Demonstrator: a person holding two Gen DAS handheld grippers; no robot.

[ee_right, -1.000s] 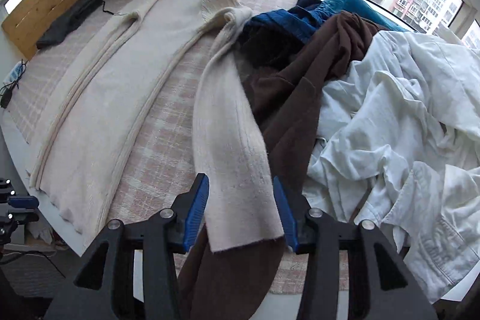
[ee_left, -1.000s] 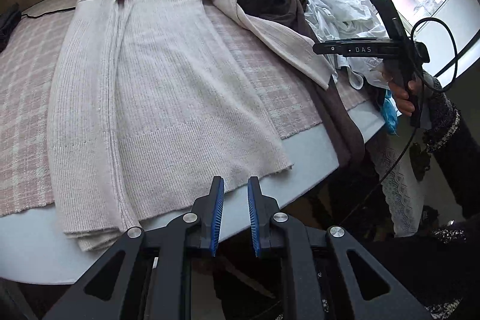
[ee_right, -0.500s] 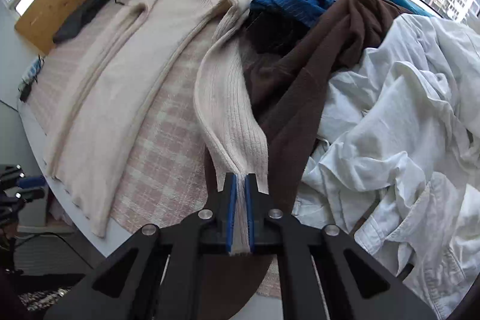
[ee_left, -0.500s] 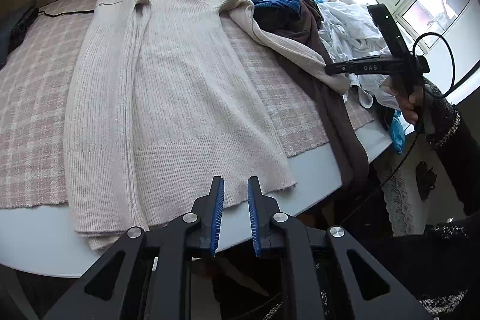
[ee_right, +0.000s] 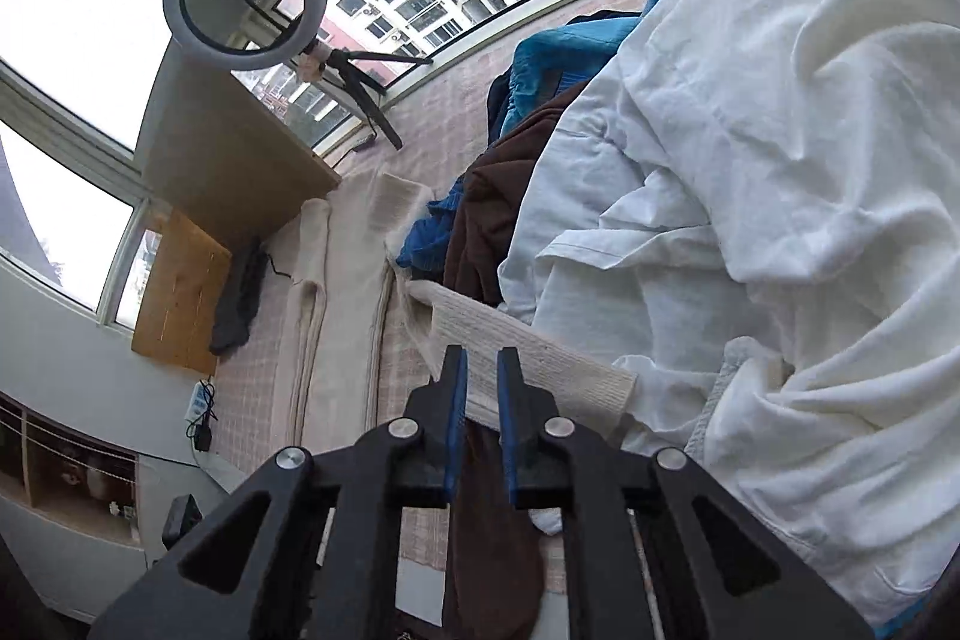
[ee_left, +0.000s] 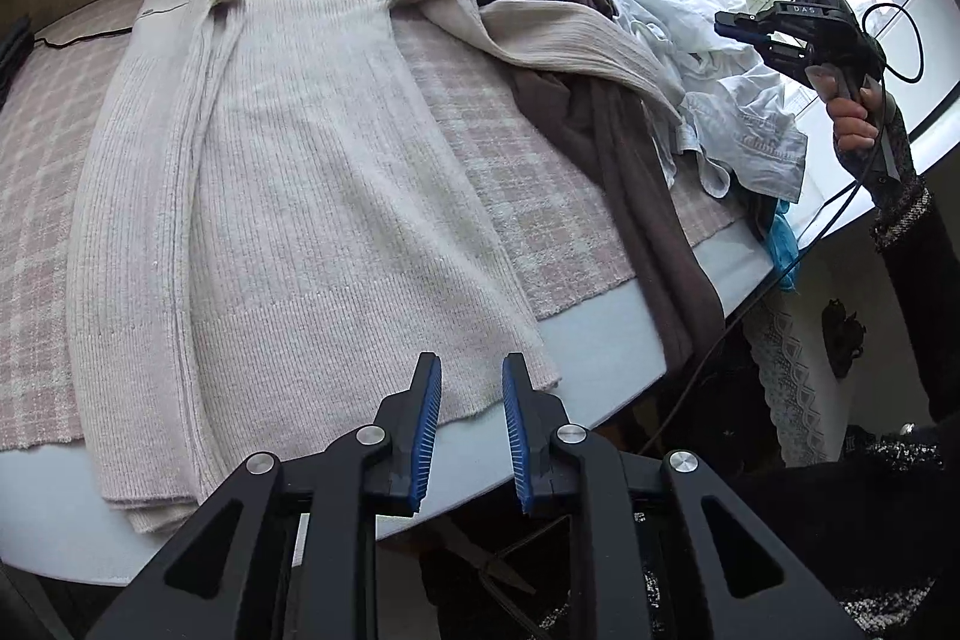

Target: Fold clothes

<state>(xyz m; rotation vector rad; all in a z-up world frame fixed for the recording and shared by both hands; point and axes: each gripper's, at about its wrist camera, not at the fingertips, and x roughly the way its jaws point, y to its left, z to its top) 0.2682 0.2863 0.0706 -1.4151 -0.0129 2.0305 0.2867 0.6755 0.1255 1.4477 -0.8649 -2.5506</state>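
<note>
The cream sweater [ee_left: 312, 196] lay flat on the worktop [ee_left: 606, 328]. The left gripper [ee_left: 471, 430] stood apart at 6 o'clock; the right gripper [ee_right: 478, 418] stood slightly apart, gripping nothing.

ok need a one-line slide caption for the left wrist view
Open left gripper hovers at the hem of the cream sweater laid flat on the table; right gripper raised beside the clothes pile.

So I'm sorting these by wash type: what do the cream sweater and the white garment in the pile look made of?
The cream sweater looks like a ribbed knit, perhaps wool or a blend: fine vertical ribs, matte and slightly fuzzy. The white garment looks like a thin woven fabric, possibly cotton: smooth, matte, sharply creased. Fibre content cannot be confirmed.
</note>
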